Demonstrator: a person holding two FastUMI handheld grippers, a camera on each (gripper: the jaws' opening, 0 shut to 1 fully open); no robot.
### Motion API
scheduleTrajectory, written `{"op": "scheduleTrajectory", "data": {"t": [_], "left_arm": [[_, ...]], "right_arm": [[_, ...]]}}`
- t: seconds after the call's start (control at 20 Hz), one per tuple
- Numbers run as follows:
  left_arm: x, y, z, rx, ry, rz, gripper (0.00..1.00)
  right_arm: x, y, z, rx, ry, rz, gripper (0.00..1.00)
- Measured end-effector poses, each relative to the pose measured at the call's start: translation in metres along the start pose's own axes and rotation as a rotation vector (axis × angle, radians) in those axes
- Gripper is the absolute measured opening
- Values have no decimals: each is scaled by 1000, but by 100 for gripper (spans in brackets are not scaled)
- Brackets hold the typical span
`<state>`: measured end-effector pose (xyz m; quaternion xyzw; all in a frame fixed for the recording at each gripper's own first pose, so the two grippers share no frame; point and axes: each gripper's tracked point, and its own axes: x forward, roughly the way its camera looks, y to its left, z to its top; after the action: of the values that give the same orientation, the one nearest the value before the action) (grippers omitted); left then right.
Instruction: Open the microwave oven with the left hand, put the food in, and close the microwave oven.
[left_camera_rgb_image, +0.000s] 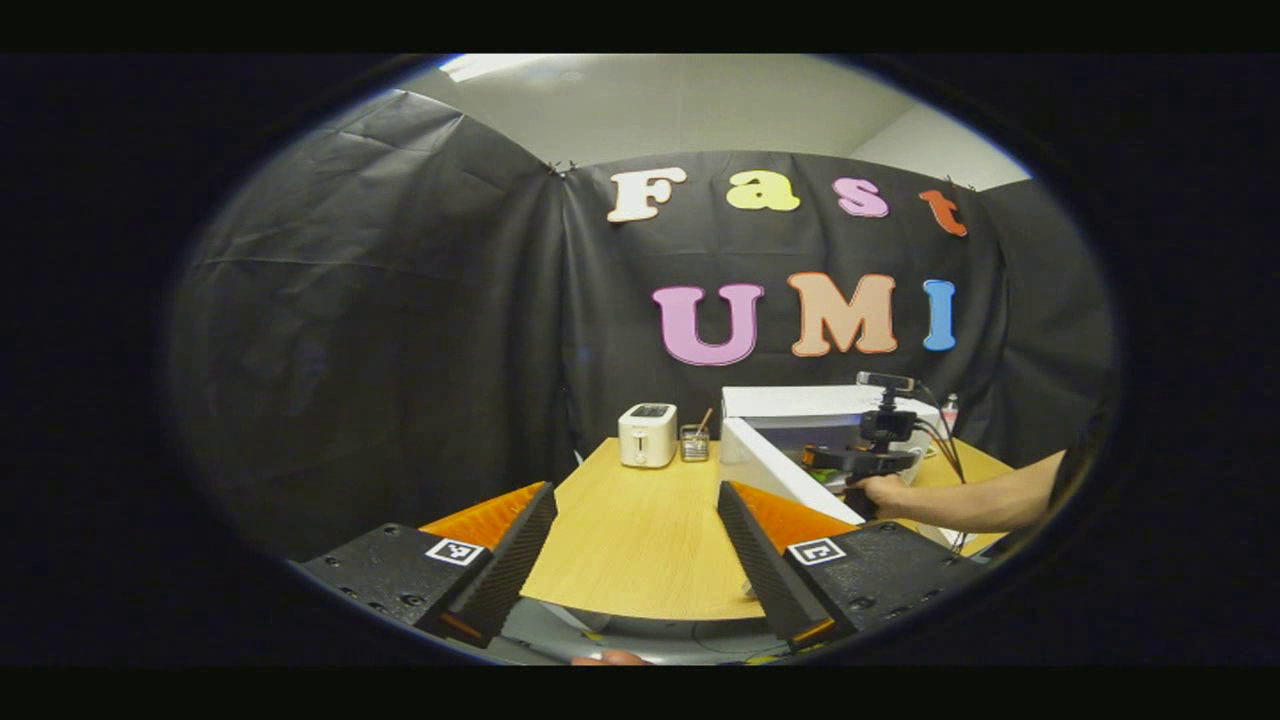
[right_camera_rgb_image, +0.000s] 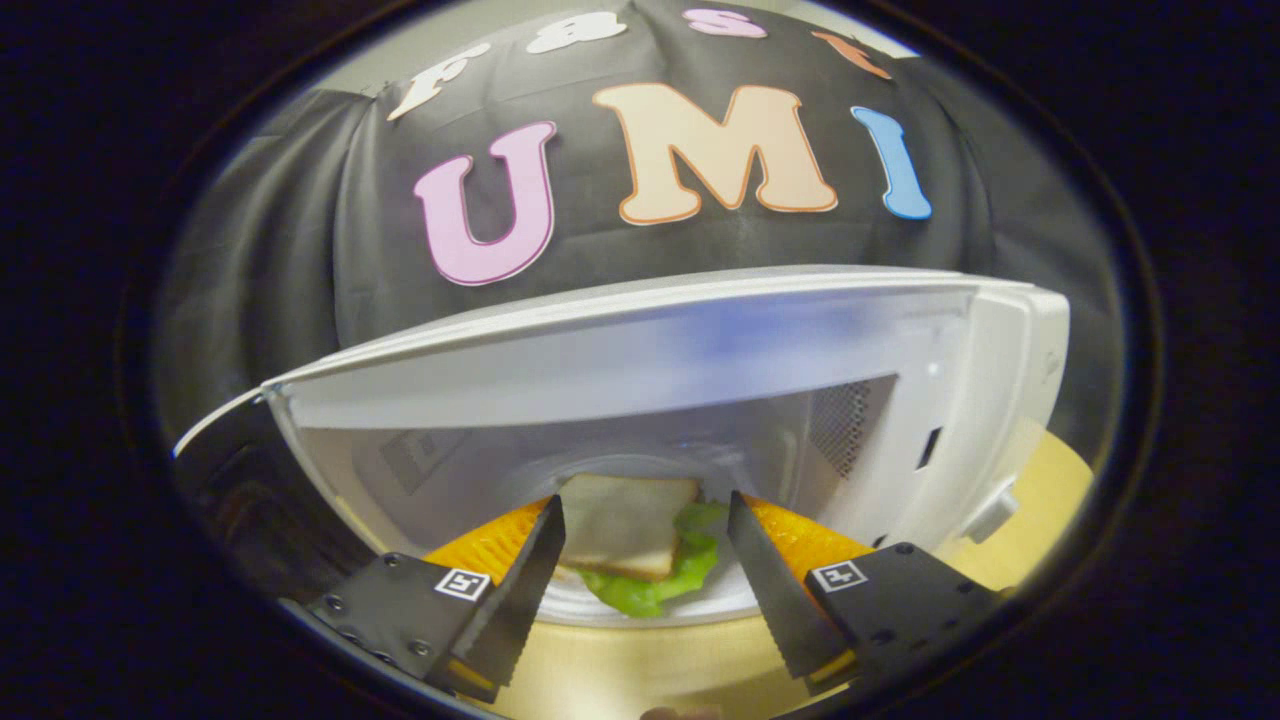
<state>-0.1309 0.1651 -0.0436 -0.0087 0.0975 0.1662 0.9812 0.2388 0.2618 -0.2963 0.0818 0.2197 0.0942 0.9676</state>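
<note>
White plastic surrounds most of what I see through the right gripper view: the microwave oven (right_camera_rgb_image: 640, 350) stands open in front of me, and a sandwich (right_camera_rgb_image: 630, 525) of pale bread with green lettuce spilling from its edge lies on a round plate (right_camera_rgb_image: 660, 605) in the front of its cavity. My right gripper (right_camera_rgb_image: 640, 560) has its fingers spread, one on each side of the sandwich, and I cannot tell whether either touches it.

Through the left gripper view, my left gripper (left_camera_rgb_image: 637, 540) hangs with its fingers spread wide and nothing between them, over the near edge of a light wooden table (left_camera_rgb_image: 640, 540). Farther along the table the microwave's door (left_camera_rgb_image: 785, 475) stands swung out, and a hand (left_camera_rgb_image: 885, 492) holds the other gripper at the opening. A small white toaster (left_camera_rgb_image: 648, 435) and a little glass jar (left_camera_rgb_image: 694, 443) sit just beside each other near the back.
</note>
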Motion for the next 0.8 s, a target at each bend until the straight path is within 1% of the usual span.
{"op": "scheduleTrajectory", "data": {"t": [0.05, 0.1, 0.2, 0.3, 0.35, 0.4, 0.45, 0.5, 0.55, 0.6, 0.65, 0.7, 0.8], "left_arm": [[2, 0, -1, -18, 6, -3, 95], [5, 1, -3, -34, 14, -2, 92], [11, 4, -10, -50, 24, 7, 92], [21, 7, -16, -44, 40, 12, 91], [25, 10, -19, -38, 43, 16, 92], [29, 11, -21, -36, 46, 19, 92], [33, 13, -24, -33, 51, 22, 92], [37, 15, -28, -32, 57, 26, 95], [41, 16, -32, -34, 64, 30, 95], [44, 16, -35, -37, 68, 31, 92], [47, 15, -37, -42, 73, 27, 92], [49, 15, -38, -42, 73, 21, 95], [55, 16, -40, -35, 70, 16, 95]], "right_arm": [[-15, -1, 1, -5, -11, 13, 93], [-32, 0, 3, -8, -30, 34, 93], [-68, -3, 10, -25, -72, 64, 93], [-99, -6, 6, -51, -63, 97, 92], [-114, -10, 5, -72, -58, 114, 100], [-130, -14, 9, -98, -65, 132, 92], [-145, -16, 17, -120, -84, 140, 92], [-161, -18, 25, -136, -104, 158, 92], [-177, -23, 32, -149, -121, 163, 92], [-190, -28, 40, -157, -136, 171, 92], [-203, -34, 48, -155, -151, 169, 93], [-215, -39, 60, -149, -170, 167, 93], [-235, -51, 83, -116, -204, 149, 94]]}}
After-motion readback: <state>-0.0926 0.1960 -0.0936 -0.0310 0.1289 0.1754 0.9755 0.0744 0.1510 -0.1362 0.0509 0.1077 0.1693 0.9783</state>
